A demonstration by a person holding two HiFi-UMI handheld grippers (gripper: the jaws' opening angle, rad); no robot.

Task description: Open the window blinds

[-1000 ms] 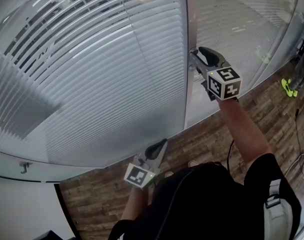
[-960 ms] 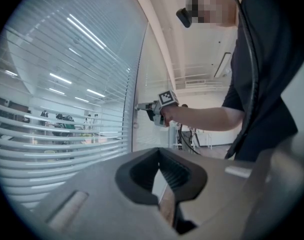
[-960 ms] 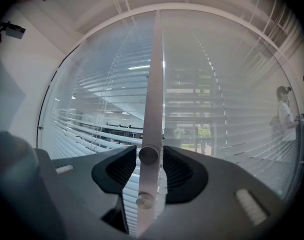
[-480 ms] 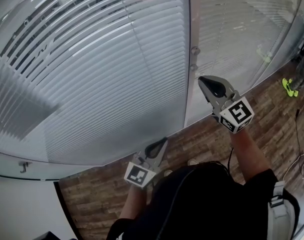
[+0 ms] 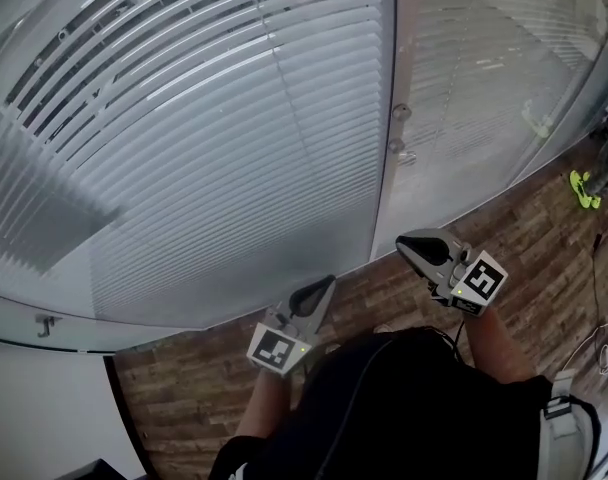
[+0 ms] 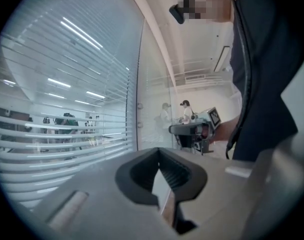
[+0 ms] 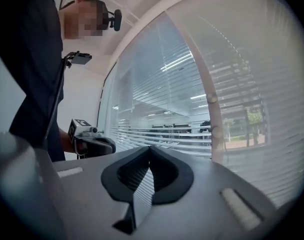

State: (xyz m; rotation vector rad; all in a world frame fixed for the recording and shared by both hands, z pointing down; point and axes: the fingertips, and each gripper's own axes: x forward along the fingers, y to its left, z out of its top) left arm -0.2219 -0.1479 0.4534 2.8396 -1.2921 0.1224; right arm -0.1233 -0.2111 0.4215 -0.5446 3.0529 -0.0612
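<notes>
while i stand at the window, the head view shows the blinds (image 5: 214, 148) let down over the wide pane ahead of me, with dark gaps between the upper slats. a pale post (image 5: 388, 88) runs along their right edge and carries two small knobs (image 5: 401, 112), one under the other. my left tongs (image 5: 329, 282) hang low over the wood floor (image 5: 544, 238), close to my body, pointing at the foot of the blinds and touching nothing. my right tongs (image 5: 405, 241) are near the base of the post, well below the knobs and apart from them.

in the left gripper view, the left tongs (image 6: 159, 151) are clenched, pads meeting at the tip with nothing between them. the blinds (image 6: 67, 84) fill the left side, the knobs (image 6: 139, 105) sit on the post past them, and my right tongs (image 6: 194, 127) show farther off to the right.

in the right gripper view, the right tongs (image 7: 150, 148) are clenched too and empty. the post (image 7: 204, 84) rises just right of the tip with its knobs (image 7: 210, 98), the blinds (image 7: 157, 99) stretch away to its left, and my left tongs (image 7: 94, 145) show at the left.
</notes>
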